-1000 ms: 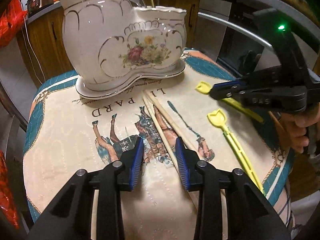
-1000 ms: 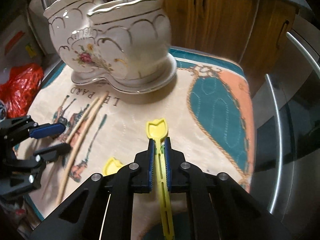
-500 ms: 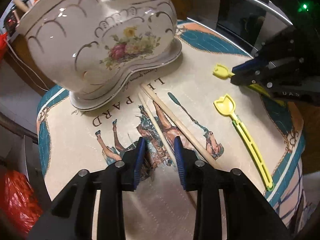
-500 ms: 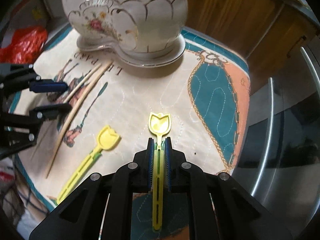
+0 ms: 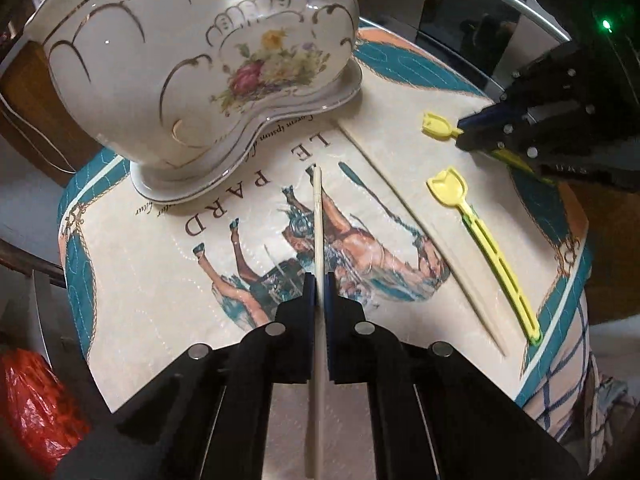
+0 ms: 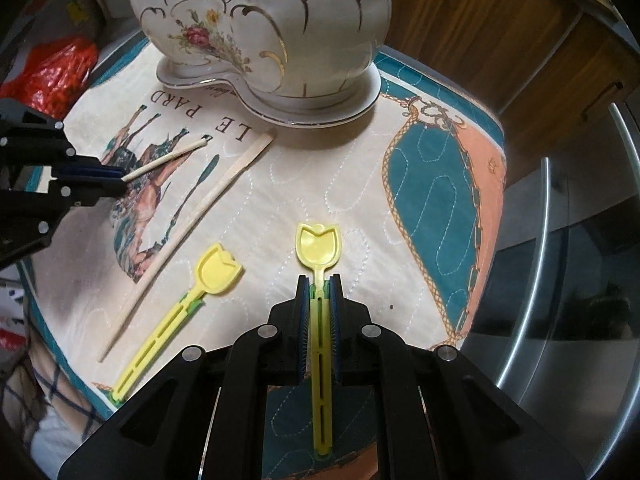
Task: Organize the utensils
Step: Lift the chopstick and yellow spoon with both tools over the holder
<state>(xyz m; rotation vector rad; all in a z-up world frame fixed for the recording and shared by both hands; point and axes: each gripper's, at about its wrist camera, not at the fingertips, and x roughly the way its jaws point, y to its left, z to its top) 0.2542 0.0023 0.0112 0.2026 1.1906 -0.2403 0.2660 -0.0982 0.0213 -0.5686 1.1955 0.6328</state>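
My left gripper (image 5: pixel 319 280) is shut on a pale wooden chopstick (image 5: pixel 317 216), which points toward the white floral ceramic utensil holder (image 5: pixel 192 64). A second chopstick (image 5: pixel 416 232) lies on the printed cloth (image 5: pixel 140 272) to its right. My right gripper (image 6: pixel 319 280) is shut on the handle of a yellow tulip-shaped spoon (image 6: pixel 318 244), its bowl sticking out ahead of the fingers. Another yellow spoon (image 6: pixel 218 270) rests on the cloth to the left of it. In the right wrist view the left gripper (image 6: pixel 120 180) shows at the left with its chopstick (image 6: pixel 168 158). The holder (image 6: pixel 272 28) stands at the far side.
A red plastic bag (image 5: pixel 36 400) lies beside the table on the left. Wooden cabinets (image 6: pixel 500 32) stand behind the holder. A steel appliance with a bar handle (image 6: pixel 560 280) runs close along the right edge of the cloth.
The left jaws closed on one chopstick and drew it away from the other, which stayed on the cloth. The right gripper kept its grip on the yellow spoon while its view tipped downward.
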